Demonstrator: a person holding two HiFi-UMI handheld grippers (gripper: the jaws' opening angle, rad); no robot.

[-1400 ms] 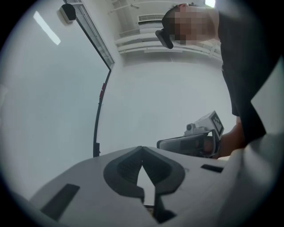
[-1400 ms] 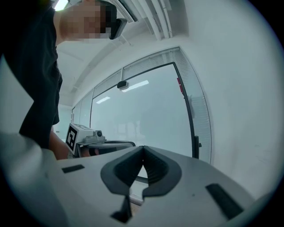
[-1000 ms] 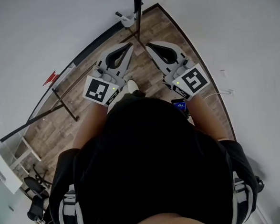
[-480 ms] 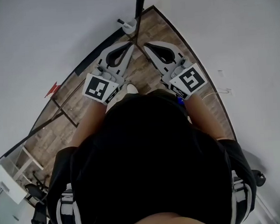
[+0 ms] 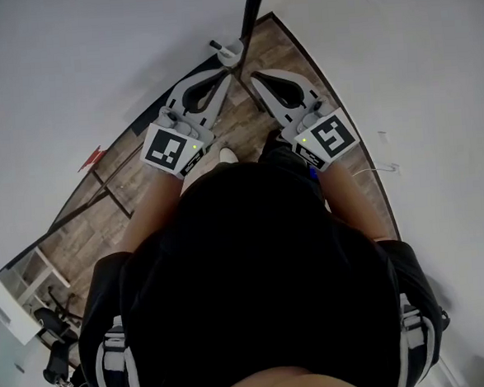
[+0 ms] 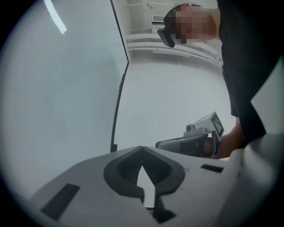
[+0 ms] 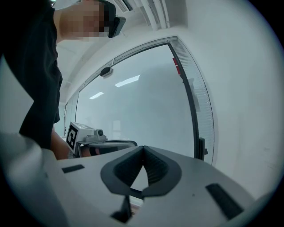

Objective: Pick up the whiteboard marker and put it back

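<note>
No whiteboard marker shows in any view. In the head view my left gripper (image 5: 225, 79) and right gripper (image 5: 256, 81) are held out side by side over the wooden floor (image 5: 142, 183), their tips close together. Each one's jaws meet at the tips with nothing between them. The left gripper view has its shut jaws (image 6: 142, 149) in front of a pale whiteboard (image 6: 66, 88), with the right gripper (image 6: 195, 141) off to the side. The right gripper view has its shut jaws (image 7: 143, 148) before the black-framed whiteboard (image 7: 146, 102), and the left gripper (image 7: 95, 138) beside them.
A dark stand pole (image 5: 251, 10) rises just beyond the gripper tips, with a white foot piece (image 5: 227, 51) at its base. The whiteboard's black frame edge (image 6: 118, 88) runs upright. A plain wall (image 5: 415, 69) lies to the right. Thin black stand legs (image 5: 109, 185) cross the floor at left.
Both grippers have moved forward together towards the stand pole and its white foot. The small lit screen by the right forearm is no longer in view. Both pairs of jaws stayed shut.
</note>
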